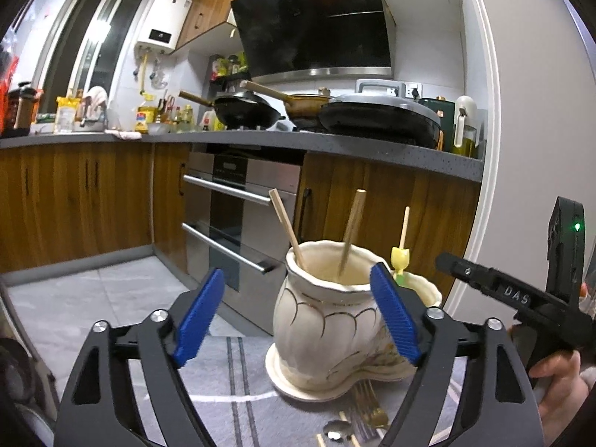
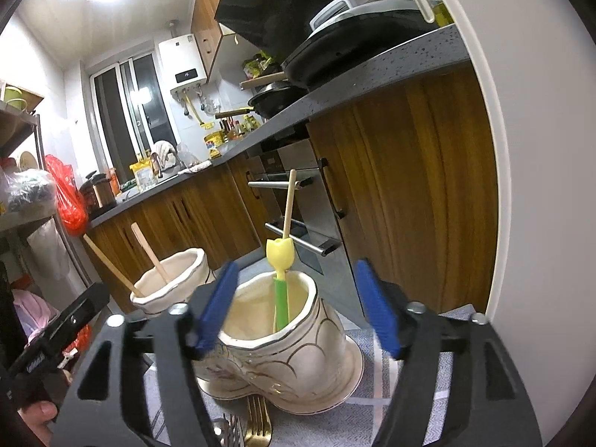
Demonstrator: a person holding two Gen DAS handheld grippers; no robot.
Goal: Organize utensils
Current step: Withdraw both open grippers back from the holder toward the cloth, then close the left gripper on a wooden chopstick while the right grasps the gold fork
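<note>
Two grippers standing open over cream vases

Left wrist: the left gripper (image 1: 298,316) is gaping empty, a vase (image 1: 327,331) holding two chopsticks (image 1: 350,231) at 12 o'clock. Right wrist: the right gripper (image 2: 298,309) is spreading apart, empty; the tulip stick (image 2: 282,260) is standing in the near vase (image 2: 283,342); forks (image 2: 257,421) are lying at 6 o'clock.

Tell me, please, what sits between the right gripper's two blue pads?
In the right wrist view, the right gripper stands open around a cream ceramic holder with a tulip-topped stick inside; neither pad touches it.
</note>
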